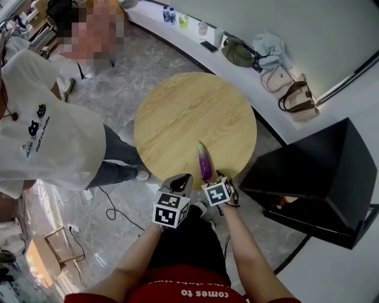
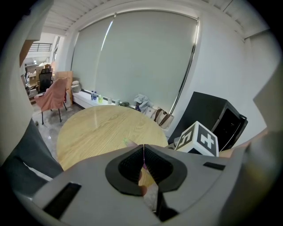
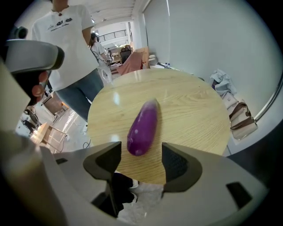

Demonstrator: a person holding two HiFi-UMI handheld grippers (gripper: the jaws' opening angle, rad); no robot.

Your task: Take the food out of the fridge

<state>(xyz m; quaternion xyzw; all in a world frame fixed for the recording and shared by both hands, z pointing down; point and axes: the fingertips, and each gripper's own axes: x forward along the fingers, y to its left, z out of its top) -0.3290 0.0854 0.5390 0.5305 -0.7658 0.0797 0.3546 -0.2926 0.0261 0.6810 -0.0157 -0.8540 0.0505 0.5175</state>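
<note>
A purple eggplant (image 1: 204, 161) lies on the round wooden table (image 1: 189, 112) near its front edge. In the right gripper view the eggplant (image 3: 143, 128) rests on the table (image 3: 194, 110) just beyond the jaws. My right gripper (image 3: 141, 154) is open, and its pads do not touch the eggplant. In the head view the right gripper (image 1: 217, 176) hangs just right of the eggplant's near end. My left gripper (image 1: 181, 181) hovers at the table's edge to the left of it. The left gripper (image 2: 143, 148) has its jaws meeting, with nothing between them. The black fridge (image 1: 314, 171) stands to the right.
A person in a white T-shirt (image 1: 41, 136) stands left of the table. Bags (image 1: 296, 97) and bottles (image 1: 169, 15) line the curved ledge behind it. Cables (image 1: 112, 207) lie on the floor at the left. A chair with pink cloth (image 2: 51, 99) stands farther off.
</note>
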